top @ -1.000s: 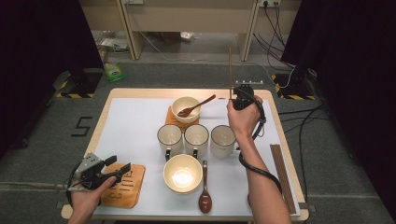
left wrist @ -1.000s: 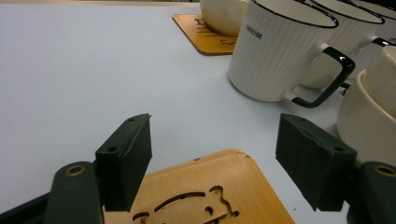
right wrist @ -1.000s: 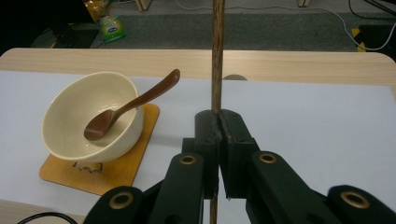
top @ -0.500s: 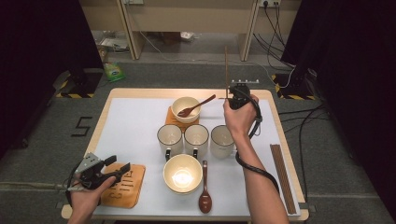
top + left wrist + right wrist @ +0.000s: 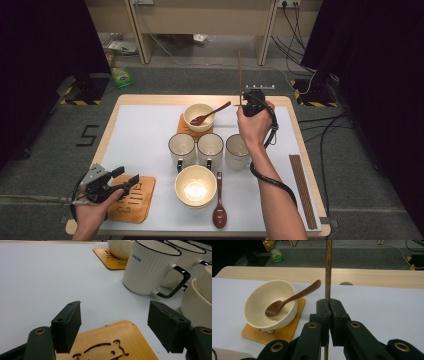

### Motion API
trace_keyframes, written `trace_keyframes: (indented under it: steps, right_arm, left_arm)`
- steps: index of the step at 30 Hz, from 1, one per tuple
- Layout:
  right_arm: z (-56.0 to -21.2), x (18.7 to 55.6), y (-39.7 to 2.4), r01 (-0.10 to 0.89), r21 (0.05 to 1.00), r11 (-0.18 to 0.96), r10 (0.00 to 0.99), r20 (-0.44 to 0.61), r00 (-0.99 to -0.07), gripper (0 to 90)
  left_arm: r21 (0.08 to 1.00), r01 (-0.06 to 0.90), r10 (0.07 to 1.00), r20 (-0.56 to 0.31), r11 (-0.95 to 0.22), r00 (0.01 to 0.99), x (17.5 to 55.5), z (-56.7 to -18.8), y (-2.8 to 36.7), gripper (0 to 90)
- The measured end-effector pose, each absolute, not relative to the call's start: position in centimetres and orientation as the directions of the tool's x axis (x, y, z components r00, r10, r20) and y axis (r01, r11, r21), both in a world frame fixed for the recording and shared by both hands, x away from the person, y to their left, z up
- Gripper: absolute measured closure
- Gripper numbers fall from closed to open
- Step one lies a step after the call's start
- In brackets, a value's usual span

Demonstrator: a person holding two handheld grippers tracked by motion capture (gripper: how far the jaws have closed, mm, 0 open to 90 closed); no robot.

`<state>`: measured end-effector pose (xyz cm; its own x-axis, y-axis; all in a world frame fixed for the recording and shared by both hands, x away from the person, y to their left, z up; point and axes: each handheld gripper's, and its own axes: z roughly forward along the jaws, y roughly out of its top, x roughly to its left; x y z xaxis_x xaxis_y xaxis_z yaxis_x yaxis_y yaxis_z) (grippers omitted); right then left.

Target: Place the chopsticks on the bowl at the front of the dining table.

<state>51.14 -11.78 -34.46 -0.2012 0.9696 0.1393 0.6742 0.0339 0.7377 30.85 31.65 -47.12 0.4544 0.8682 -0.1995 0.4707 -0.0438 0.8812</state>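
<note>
**Right hand-held gripper clamps an upright chopstick beside the far bowl**

Seen from above, a person stands at the near edge of a table (image 5: 140,135) covered with a white mat. The right hand-held gripper (image 5: 243,103) is over the far right part of the table, clenched on a thin brown chopstick (image 5: 239,75) that stands upright and rises above the gripper. In the right gripper view the two black jaws are pressed together on the chopstick (image 5: 328,270), which runs straight up between them and past the top of the frame.

Just left of that gripper sits a cream bowl (image 5: 199,116) on a wooden coaster (image 5: 182,127), with a dark wooden spoon (image 5: 210,114) resting inside, its handle leaning out to the right, towards the chopstick without touching it.

Nearer the person, three white ribbed mugs (image 5: 210,148) stand in a row at the table's middle. In front of them are a second cream bowl (image 5: 195,185) and, to its right, another wooden spoon (image 5: 219,207) lying flat. More chopsticks (image 5: 302,190) lie along the right edge of the table.

The left hand-held gripper (image 5: 125,182) is at the near left corner, released, its jaws spread wide over a second wooden coaster (image 5: 135,202) with nothing between them.
</note>
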Motion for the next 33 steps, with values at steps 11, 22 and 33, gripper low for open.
trace_keyframes:
  steps: [11, 22, 33]
  right_arm:
    - [-34.5, 51.3, -11.1, 0.674, 0.738, 0.034, 0.967, 0.147, -0.210, 86.4]
    - [-34.6, 51.4, -10.4, 0.674, 0.737, 0.044, 0.963, 0.148, -0.226, 86.4]
    - [-34.7, 51.5, -9.5, 0.675, 0.736, 0.052, 0.959, 0.151, -0.238, 86.4]
  left_arm:
    - [0.881, 0.471, 0.869, -0.201, -0.042, 0.453, 30.9, -47.1, 31.7, 26.1]
    - [0.881, 0.470, 0.869, -0.200, -0.043, 0.453, 30.9, -47.1, 31.7, 26.2]
    - [0.882, 0.470, 0.870, -0.200, -0.041, 0.452, 30.9, -47.1, 31.8, 26.2]
